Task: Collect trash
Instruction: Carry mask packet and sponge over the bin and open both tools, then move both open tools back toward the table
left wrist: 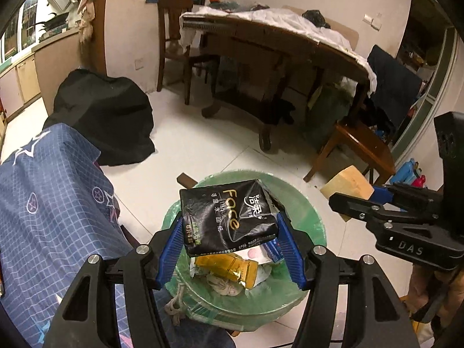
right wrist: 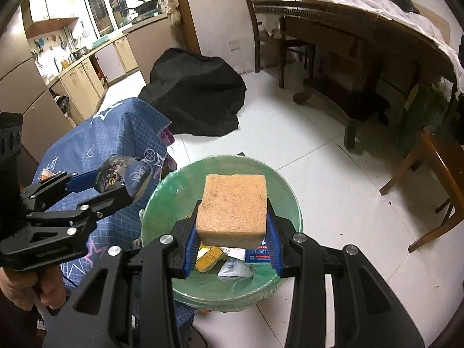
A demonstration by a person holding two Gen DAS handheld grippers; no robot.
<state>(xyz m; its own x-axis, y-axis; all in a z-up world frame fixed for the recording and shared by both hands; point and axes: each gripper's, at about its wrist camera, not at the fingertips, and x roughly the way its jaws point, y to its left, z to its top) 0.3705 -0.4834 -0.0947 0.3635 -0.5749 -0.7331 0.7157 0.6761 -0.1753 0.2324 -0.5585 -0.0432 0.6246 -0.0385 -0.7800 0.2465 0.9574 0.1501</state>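
Got a tissue pack [left wrist: 229,217] squeezed in my left gripper [left wrist: 229,249] and a sponge [right wrist: 233,210] in my right gripper [right wrist: 232,246], both over the bin [right wrist: 162,203]. Both look light and squishy, so side grips should work fine.

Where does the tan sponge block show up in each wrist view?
Left wrist view: sponge block at right edge, clamped in the right gripper.
Right wrist view: sponge block centre, above the bin.
Shared landmark: green-lined trash bin, under both grippers.
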